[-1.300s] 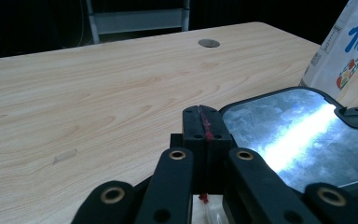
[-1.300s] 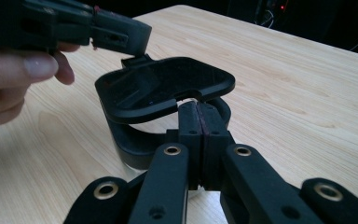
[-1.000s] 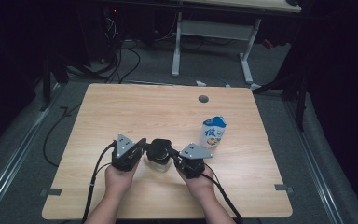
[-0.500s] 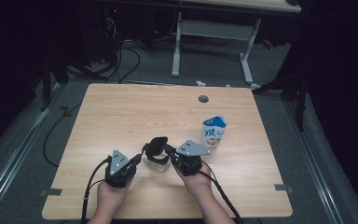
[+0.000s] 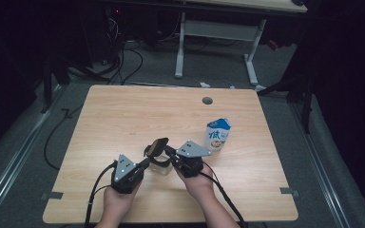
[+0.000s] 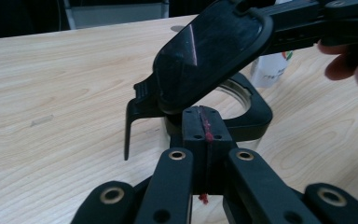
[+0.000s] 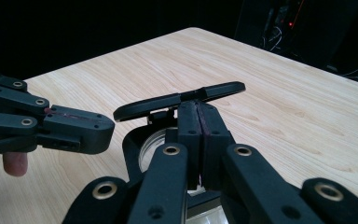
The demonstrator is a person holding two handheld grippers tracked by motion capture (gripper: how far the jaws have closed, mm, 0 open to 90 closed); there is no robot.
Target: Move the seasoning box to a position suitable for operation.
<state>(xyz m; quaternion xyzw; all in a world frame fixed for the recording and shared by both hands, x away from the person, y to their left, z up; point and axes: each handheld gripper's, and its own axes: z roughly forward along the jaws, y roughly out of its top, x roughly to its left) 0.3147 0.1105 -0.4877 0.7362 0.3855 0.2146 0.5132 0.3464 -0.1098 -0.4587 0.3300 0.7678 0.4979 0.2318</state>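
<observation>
Dark room, wooden table (image 5: 123, 118): right gripper (image 5: 168, 153) jaws seemingly pinch the jar's (image 5: 158, 164) raised black lid (image 5: 158, 146); left gripper (image 5: 145, 164) jaws pressed together beside it.

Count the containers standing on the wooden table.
2: a clear glass jar with a black hinged lid raised open, between the two grippers near the front edge; and a white-and-blue milk carton behind, towards the right.

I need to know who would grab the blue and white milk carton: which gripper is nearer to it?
Right. The right gripper sits just left of the blue and white milk carton, at the black-lidded jar; the left gripper lies beyond the jar, further away.
</observation>
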